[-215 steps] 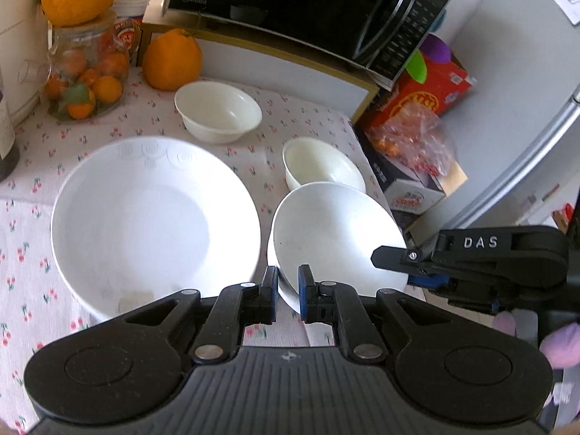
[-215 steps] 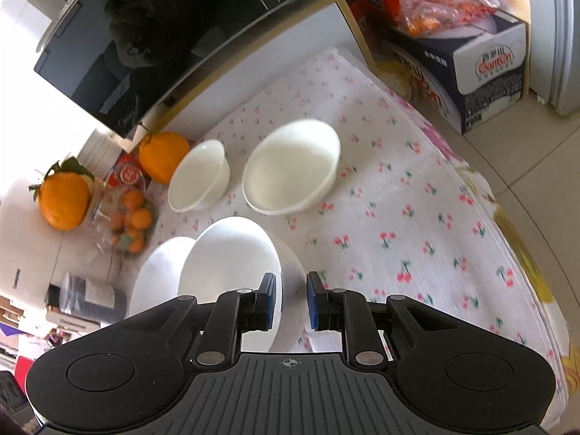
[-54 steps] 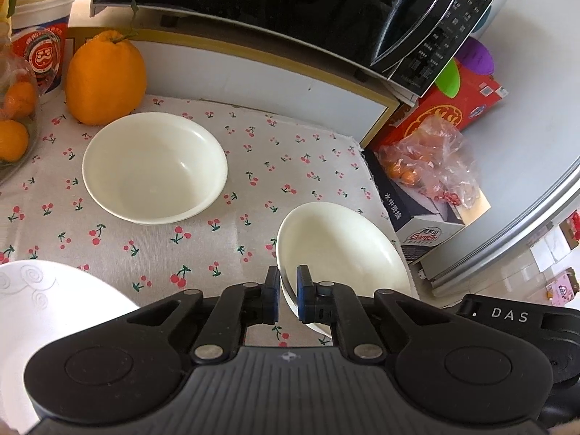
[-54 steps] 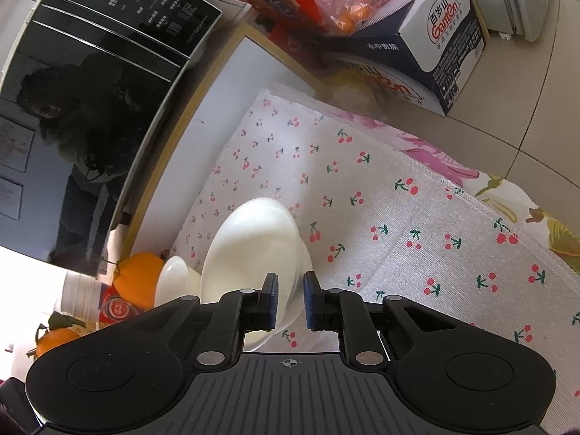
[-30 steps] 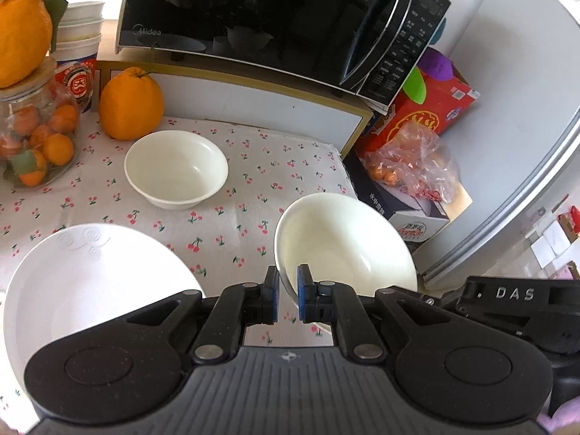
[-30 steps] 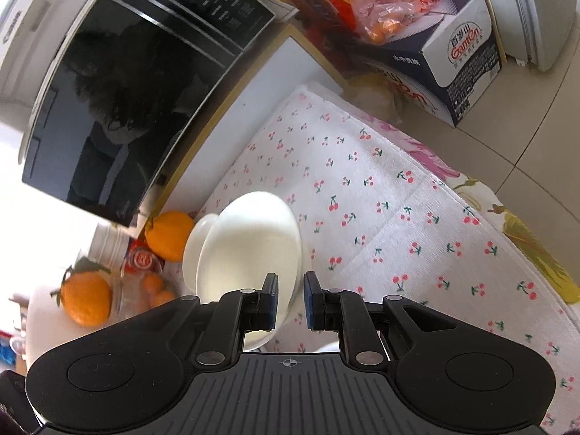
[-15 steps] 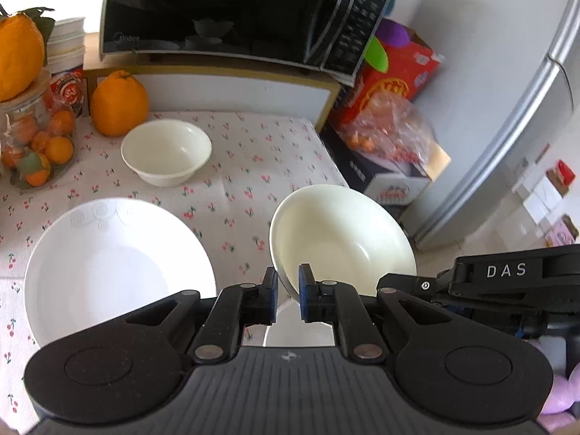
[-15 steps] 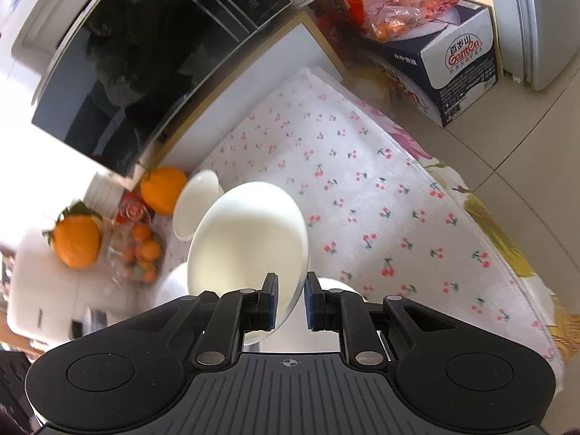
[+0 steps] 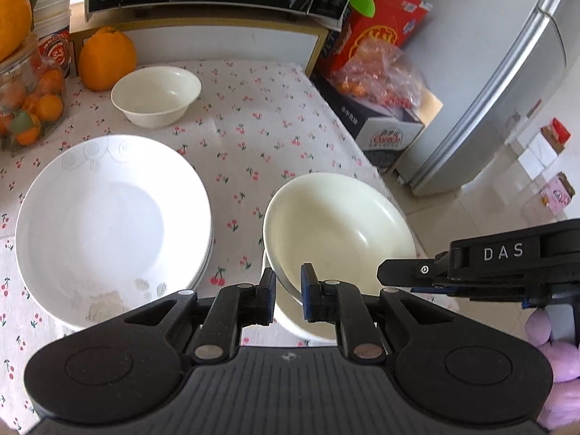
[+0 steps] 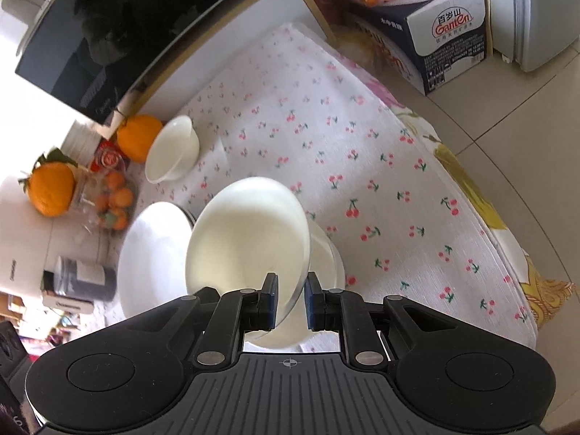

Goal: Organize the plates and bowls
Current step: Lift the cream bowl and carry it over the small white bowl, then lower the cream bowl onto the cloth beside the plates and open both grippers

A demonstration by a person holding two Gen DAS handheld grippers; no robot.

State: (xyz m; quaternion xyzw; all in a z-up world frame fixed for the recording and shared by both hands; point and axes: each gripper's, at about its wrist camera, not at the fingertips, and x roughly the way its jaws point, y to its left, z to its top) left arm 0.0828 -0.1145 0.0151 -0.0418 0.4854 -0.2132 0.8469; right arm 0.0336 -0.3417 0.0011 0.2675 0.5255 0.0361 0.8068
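The left gripper [image 9: 288, 291] straddled the near rim of the cream bowl [image 9: 340, 224], its jaws opening, one finger [image 9: 269, 295] outside the wall and the other inside; the left pad stood a little off the rim. The right gripper [image 10: 291, 306] pinched the same bowl's [image 10: 246, 239] rim from the other side, jaws pressed onto it. The bowl sat tilted over a second white bowl or dish [image 10: 326, 257] directly beneath it; contact could not be judged. Left of the held bowl lay a stack of white plates [image 9: 112, 221], at least two by their edges. Beyond the held bowl, a third, smaller bowl [image 9: 156, 95] stood alone on the cherry-print tablecloth [image 9: 253, 127], beside one large orange [image 9: 107, 58].
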